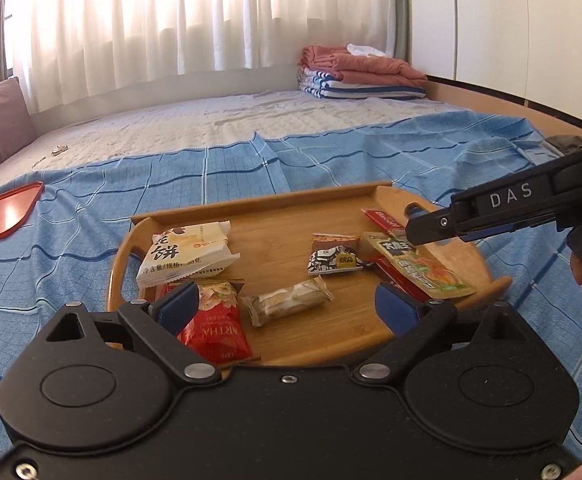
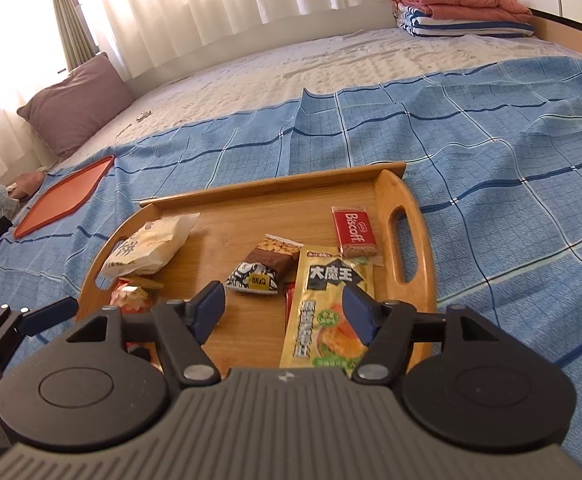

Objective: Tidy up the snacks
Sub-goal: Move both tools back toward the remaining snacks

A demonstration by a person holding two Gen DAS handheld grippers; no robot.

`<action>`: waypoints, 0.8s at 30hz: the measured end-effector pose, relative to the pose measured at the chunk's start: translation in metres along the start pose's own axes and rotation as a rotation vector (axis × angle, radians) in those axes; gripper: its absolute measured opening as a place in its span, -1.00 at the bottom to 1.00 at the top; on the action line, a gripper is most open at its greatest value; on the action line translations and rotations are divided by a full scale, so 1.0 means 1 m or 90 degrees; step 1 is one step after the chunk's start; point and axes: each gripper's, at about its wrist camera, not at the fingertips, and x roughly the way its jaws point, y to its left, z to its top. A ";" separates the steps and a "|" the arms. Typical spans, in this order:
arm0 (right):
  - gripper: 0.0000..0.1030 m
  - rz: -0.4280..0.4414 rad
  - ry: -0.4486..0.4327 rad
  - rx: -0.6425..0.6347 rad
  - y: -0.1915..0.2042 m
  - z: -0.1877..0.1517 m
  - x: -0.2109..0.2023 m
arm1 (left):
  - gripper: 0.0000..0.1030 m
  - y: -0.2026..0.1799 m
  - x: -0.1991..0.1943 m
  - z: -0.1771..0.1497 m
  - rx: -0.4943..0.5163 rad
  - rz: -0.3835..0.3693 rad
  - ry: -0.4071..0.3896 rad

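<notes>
A wooden tray (image 1: pixel 387 194) is seen on a blue checked sheet (image 1: pixel 91 248) on the bed, w/ the snacks lying inside it. The left hand-held gripper (image 1: pixel 287 306) is held over the near edge of the tray, fingers wide apart, nothing between them; a red nut pack (image 1: pixel 215 322) lies partly under its left finger and a pale bar (image 1: pixel 287 300) lies between the fingers' lines. A white cake pack (image 1: pixel 187 252) is at the tray's left, a black-white pack (image 1: pixel 333 258) in the middle.

The right hand-held gripper (image 2: pixel 283 312) is also open, hovering over the tray; a yellow sachet (image 2: pixel 331 312) is below it, partly behind the right finger.

In the left view the right hand-held gripper (image 1: pixel 427 230) is seen from the side, tip just above the sachet (image 1: pixel 423 266); contact cannot be told. The Biscoff pack (image 2: pixel 355 228) is read clearly only in the right view, near the tray handle; in the left view it is mostly hidden. The pale bar is not seen in the right view.

An orange lid (image 2: pixel 63 204) lies apart on the sheet at left, a pillow (image 2: pixel 75 100) and folded towels (image 2: pixel 459 12) further back.
</notes>
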 end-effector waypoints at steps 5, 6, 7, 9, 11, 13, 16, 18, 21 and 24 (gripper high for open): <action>0.54 -0.001 -0.006 -0.014 -0.002 -0.014 -0.020 | 0.86 -0.001 -0.030 -0.009 -0.010 -0.015 -0.010; 0.54 -0.003 -0.007 -0.019 -0.002 -0.016 -0.023 | 0.86 -0.001 -0.035 -0.011 -0.013 -0.016 -0.013; 0.56 -0.007 -0.007 -0.025 -0.002 -0.018 -0.026 | 0.86 -0.001 -0.041 -0.013 -0.016 -0.017 -0.015; 0.58 -0.015 -0.009 -0.037 -0.002 -0.023 -0.031 | 0.87 -0.001 -0.049 -0.017 -0.022 -0.022 -0.017; 0.60 -0.021 -0.009 -0.044 -0.003 -0.028 -0.036 | 0.87 -0.002 -0.057 -0.022 -0.024 -0.026 -0.017; 0.63 -0.025 -0.008 -0.047 -0.004 -0.032 -0.040 | 0.87 -0.004 -0.063 -0.026 -0.021 -0.026 -0.015; 0.66 -0.034 -0.010 -0.054 -0.005 -0.041 -0.046 | 0.87 -0.008 -0.074 -0.035 -0.022 -0.033 -0.007; 0.69 -0.039 -0.010 -0.057 -0.007 -0.046 -0.049 | 0.87 -0.011 -0.079 -0.040 -0.021 -0.042 0.001; 0.70 -0.045 -0.007 -0.058 -0.011 -0.053 -0.052 | 0.87 -0.018 -0.086 -0.049 -0.014 -0.055 0.008; 0.72 -0.050 -0.003 -0.052 -0.017 -0.059 -0.053 | 0.87 -0.026 -0.092 -0.057 -0.001 -0.067 0.016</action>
